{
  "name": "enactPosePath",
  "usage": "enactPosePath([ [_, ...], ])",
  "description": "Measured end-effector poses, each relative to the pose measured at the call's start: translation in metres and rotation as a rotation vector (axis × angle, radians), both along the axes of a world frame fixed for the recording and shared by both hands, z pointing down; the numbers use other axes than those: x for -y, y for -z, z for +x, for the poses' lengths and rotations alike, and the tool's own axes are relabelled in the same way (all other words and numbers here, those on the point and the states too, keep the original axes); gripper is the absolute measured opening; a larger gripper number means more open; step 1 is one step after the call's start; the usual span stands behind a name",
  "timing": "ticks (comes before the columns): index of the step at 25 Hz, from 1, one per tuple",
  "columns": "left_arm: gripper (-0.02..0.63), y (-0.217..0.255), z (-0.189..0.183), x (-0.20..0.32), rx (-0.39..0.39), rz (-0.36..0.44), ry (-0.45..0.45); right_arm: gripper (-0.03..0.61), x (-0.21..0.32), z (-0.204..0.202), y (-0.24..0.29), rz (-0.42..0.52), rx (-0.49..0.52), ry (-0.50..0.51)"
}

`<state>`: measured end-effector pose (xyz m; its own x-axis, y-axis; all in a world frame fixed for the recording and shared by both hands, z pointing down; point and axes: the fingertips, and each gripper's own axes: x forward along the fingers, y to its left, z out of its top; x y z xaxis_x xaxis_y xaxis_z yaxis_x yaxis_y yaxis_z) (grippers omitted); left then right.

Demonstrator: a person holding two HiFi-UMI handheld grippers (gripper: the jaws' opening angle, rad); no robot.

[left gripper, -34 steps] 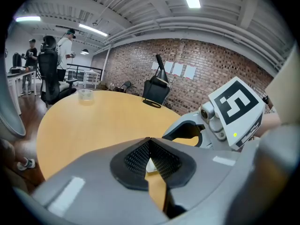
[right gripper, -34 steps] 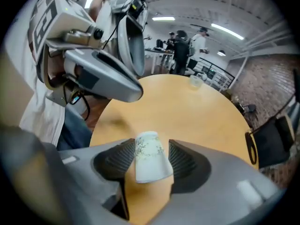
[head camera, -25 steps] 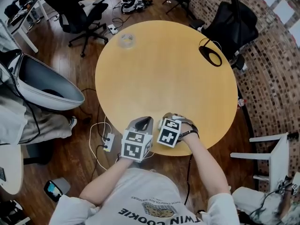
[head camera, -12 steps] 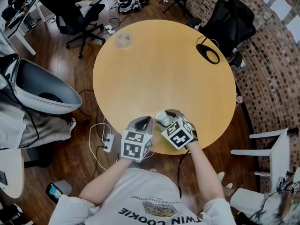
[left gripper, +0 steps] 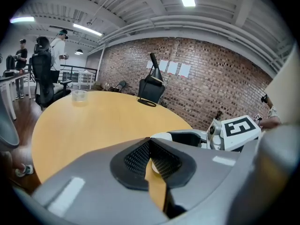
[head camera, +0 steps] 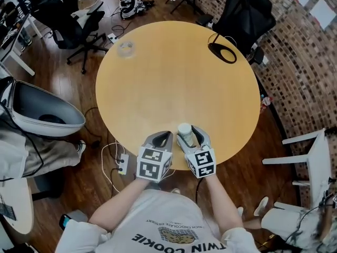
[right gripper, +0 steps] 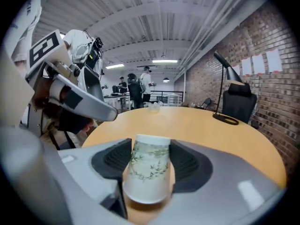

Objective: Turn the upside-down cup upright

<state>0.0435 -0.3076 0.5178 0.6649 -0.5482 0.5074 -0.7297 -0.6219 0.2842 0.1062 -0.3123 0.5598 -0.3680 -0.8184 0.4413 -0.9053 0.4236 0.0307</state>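
Observation:
A white paper cup (right gripper: 147, 171) with a green leaf print sits between the jaws of my right gripper (right gripper: 149, 157), which is shut on it. Its narrow closed end points away from the camera and its wide rim faces the camera. From the head view the cup (head camera: 184, 130) shows as a pale round end just over the near edge of the round wooden table (head camera: 174, 78), held in the right gripper (head camera: 185, 136). My left gripper (head camera: 161, 138) hovers beside it on the left, shut and holding nothing; its jaws (left gripper: 151, 156) meet over the table edge.
A small clear glass (head camera: 125, 48) stands at the table's far left, and a black ring-shaped lamp base (head camera: 221, 52) at the far right. Office chairs (head camera: 73, 22) and cables lie beyond the table, a grey pod chair (head camera: 37, 107) on the left, a white chair (head camera: 310, 157) on the right.
The right gripper has turned with the cup in it, so its marker cube has swung toward the person. The left gripper has stayed in place.

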Motion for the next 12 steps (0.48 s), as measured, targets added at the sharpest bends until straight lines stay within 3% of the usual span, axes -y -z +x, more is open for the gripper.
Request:
enactPosePath([
  [6,0.003,-0.002,0.009,-0.009,0.018,0.004,-0.010,0.256,-0.010,0.006,-0.006,0.092,0.038,-0.103],
  [12,0.003,-0.003,0.012,-0.018,0.027,0.016,0.001,0.258,-0.021,0.010,-0.019,0.053,0.046,-0.110],
])
